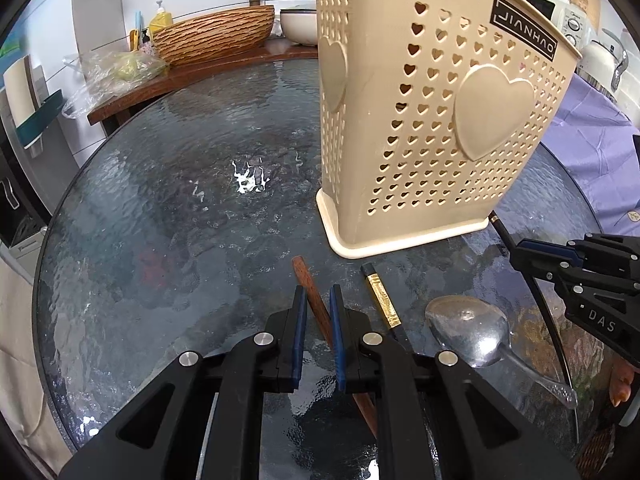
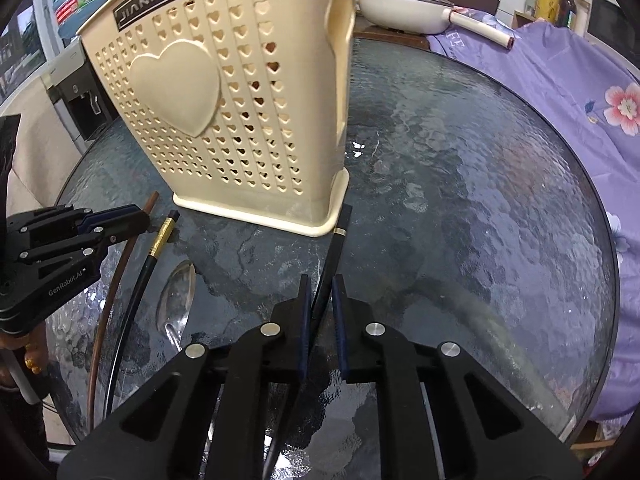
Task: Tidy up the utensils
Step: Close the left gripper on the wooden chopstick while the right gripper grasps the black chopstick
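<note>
A beige perforated utensil holder (image 1: 432,120) with heart holes stands on the round glass table (image 1: 180,220); it also shows in the right wrist view (image 2: 224,112). My left gripper (image 1: 318,300) is partly open around a brown wooden chopstick (image 1: 310,288) that lies on the glass. My right gripper (image 2: 320,292) is partly open around a black chopstick (image 2: 336,244) whose tip touches the holder's base. Another black chopstick with a gold band (image 1: 384,300) and a metal spoon (image 1: 468,332) lie between the grippers. The left gripper also shows in the right wrist view (image 2: 136,216).
A woven basket (image 1: 216,34), a soap bottle (image 1: 160,18) and a white bowl (image 1: 298,26) sit on the wooden counter behind. A purple floral cloth (image 2: 560,92) lies at the table's right. A white pan (image 2: 404,10) stands behind the holder.
</note>
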A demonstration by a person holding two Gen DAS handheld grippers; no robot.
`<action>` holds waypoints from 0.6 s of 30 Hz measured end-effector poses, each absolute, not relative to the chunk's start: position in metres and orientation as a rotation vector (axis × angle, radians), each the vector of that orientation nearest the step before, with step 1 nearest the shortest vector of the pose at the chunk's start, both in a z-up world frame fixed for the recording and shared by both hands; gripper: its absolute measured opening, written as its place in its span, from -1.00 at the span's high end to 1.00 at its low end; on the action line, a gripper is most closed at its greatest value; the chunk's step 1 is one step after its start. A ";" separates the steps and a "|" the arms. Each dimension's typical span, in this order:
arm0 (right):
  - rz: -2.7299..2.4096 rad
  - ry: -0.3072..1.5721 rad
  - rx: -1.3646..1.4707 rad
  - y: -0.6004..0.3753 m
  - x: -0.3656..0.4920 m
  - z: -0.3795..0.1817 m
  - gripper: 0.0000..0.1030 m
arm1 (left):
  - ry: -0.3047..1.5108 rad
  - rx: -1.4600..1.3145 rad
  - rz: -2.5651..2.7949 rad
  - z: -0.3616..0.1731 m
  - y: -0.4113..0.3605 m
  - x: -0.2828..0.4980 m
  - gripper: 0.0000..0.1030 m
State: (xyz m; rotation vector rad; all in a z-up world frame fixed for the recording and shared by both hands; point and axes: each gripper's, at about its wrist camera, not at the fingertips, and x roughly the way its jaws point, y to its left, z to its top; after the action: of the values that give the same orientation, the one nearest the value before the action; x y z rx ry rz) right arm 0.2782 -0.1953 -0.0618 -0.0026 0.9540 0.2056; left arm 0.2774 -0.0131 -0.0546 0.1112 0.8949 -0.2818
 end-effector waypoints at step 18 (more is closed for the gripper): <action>0.168 0.939 0.163 -0.221 0.291 -0.067 0.84 | 0.882 0.040 -0.278 -0.049 -0.007 0.277 0.84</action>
State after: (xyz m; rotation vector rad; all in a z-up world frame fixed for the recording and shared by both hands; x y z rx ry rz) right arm 0.2907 -0.2206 -0.0667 0.1630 0.9392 0.1678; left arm 0.2772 -0.0070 -0.0494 0.0396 0.8819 -0.2778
